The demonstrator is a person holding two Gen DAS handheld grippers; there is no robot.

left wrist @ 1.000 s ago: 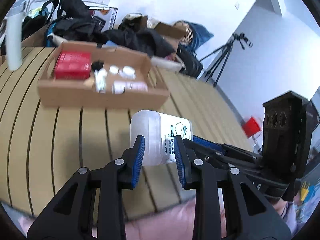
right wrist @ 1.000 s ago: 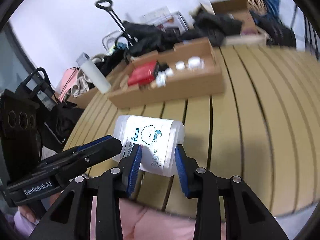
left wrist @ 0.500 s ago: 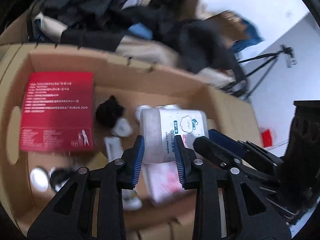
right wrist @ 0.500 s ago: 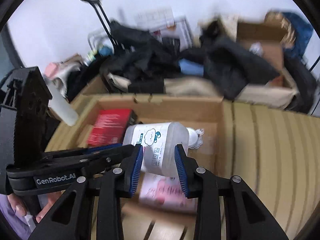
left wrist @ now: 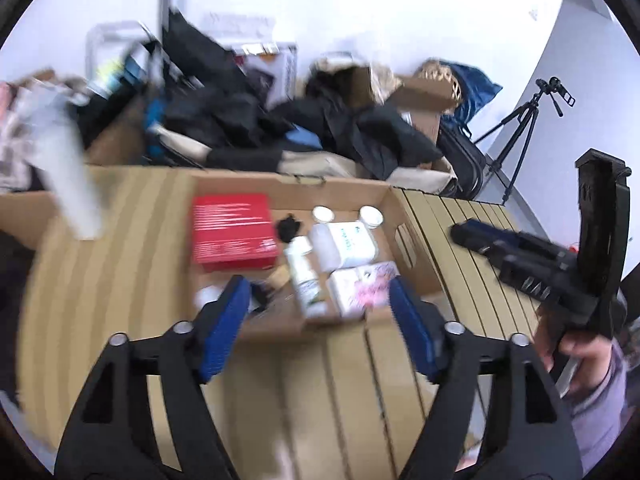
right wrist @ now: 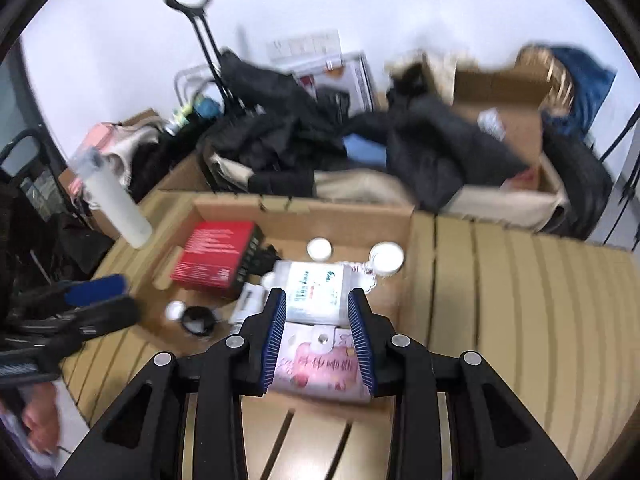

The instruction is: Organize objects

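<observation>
One white bottle lay inside the cardboard box, framed by the right hand-held gripper, whose hold could not be told. Nothing was left on the desk; the left hand-held gripper was opening, empty.

Black clothes piled behind, tripod by the wall.

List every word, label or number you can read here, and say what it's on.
No text is sharp enough to quote.
White bottle: blue label print, blurred.
Red box: lines of white text, too small to read.
Pink pack: pink characters, blurred.
Wall poster: print blurred.
</observation>
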